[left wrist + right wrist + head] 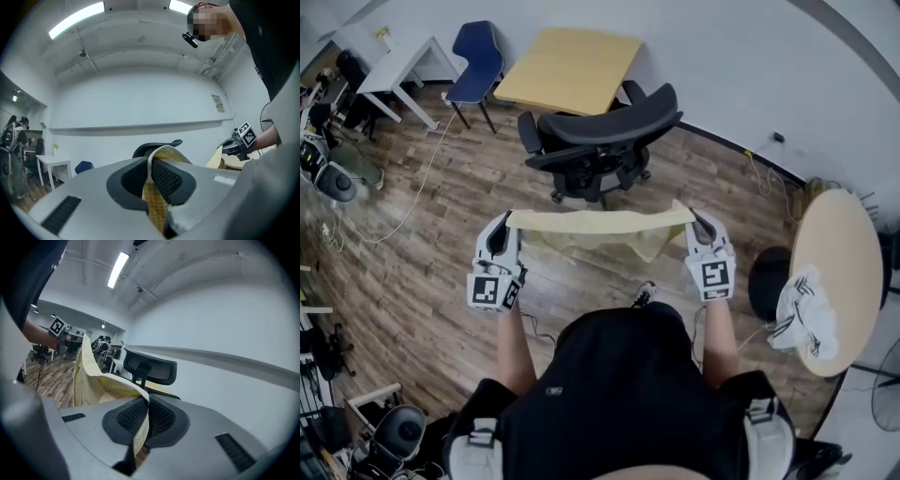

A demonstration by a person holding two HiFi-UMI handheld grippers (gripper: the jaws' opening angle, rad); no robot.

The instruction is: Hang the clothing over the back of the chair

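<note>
A pale yellow garment (600, 222) is stretched in the air between two hand-held grippers, in front of the person's chest and above a wood-plank floor (441, 253); its taut upper edge is the long axis, running straight left to right across the head view, while the rest of the cloth sags below in loose folds. The left gripper (504, 225) is clamped on the garment's left end, and its own view shows the mesh pads pressed together with a strip of yellow fabric pinched between them; the right gripper (701, 223) bites the right end the same way, with cloth folded over and trapped between its closed pads.

Just beyond the stretched edge stands a black office chair (600, 141), apart from the cloth; the garment's edge lies roughly parallel to its curved back. Behind the chair sits a square light-wood table (572, 67).

Bare floor lies open to the left of the chair and between the chair and the person; a white cable (403, 211) trails across it there. On the right, room is tighter: a black stool (767, 281) and a round wooden table (839, 262) carrying a white bundle (806, 314) stand near the right gripper. Farther off at upper left are a blue chair (478, 58) and a white table (398, 61).
</note>
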